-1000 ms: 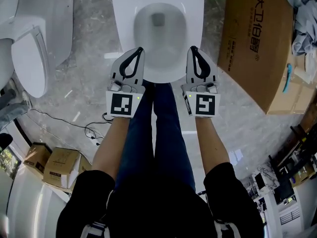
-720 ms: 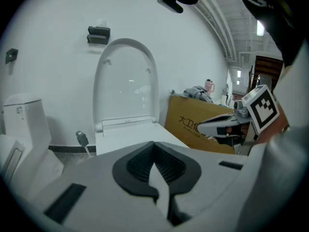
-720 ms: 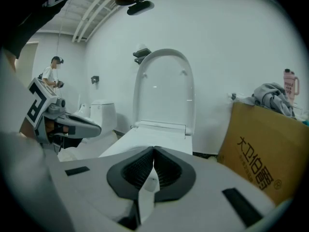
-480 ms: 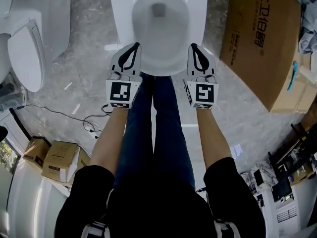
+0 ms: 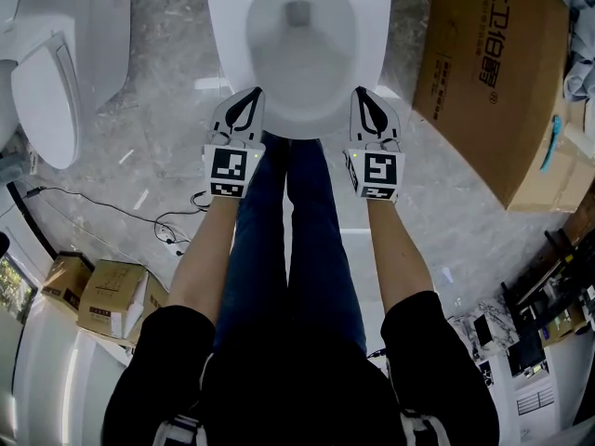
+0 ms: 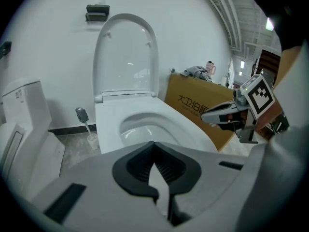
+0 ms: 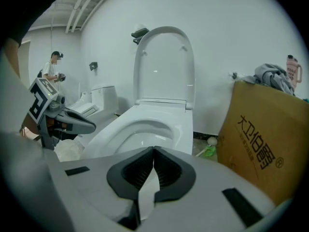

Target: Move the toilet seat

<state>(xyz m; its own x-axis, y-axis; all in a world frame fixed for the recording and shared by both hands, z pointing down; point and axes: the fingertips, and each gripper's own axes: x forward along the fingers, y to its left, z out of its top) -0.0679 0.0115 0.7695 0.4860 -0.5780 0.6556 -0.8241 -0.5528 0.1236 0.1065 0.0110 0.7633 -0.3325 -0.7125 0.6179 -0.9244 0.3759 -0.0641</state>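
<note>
Toilet seat point(image 6: 126, 57) stands raised at 12 o'clock in both gripper views, upright against the white wall behind the toilet bowl point(image 5: 307, 130). Ring and cover appear folded up together as one panel, though the wide-angle views do not separate them. The bowl's rim is left bare below it.

Left gripper point(image 5: 251, 95) sits at the front left corner of the bowl in the head view, pointing toward 12 o'clock and tilted downward. Its jaws are closed pad to pad, with only the bowl seen beyond them. Its marker cube point(image 5: 229, 171) faces the camera.

Right gripper point(image 5: 362, 93) mirrors it at the front right corner. Its jaws are likewise pressed together on nothing, and its marker cube point(image 5: 376, 174) faces upward. Both grippers are well apart from the raised seat, which lies at the far end of the bowl. The person's legs point(image 5: 302, 249) stand between the two forearms at 6 o'clock.

Surroundings, head view:
- A large printed cardboard box point(image 5: 483, 72) lies at 2 o'clock, near the bowl.
- A second toilet point(image 5: 46, 91) with its lid down stands at 10 o'clock.
- Small cardboard boxes point(image 5: 107, 305) sit at 8 o'clock.
- A black cable point(image 5: 121, 217) trails across the marble floor point(image 5: 158, 110) at 9 o'clock.

Left gripper view: a toilet brush point(image 6: 83, 122) stands at 9 o'clock against the wall, beside the toilet.

Right gripper view: grey clothing point(image 7: 273, 76) is heaped on top of the large box at 2 o'clock, and a person point(image 7: 50, 69) stands far off at 10 o'clock.
</note>
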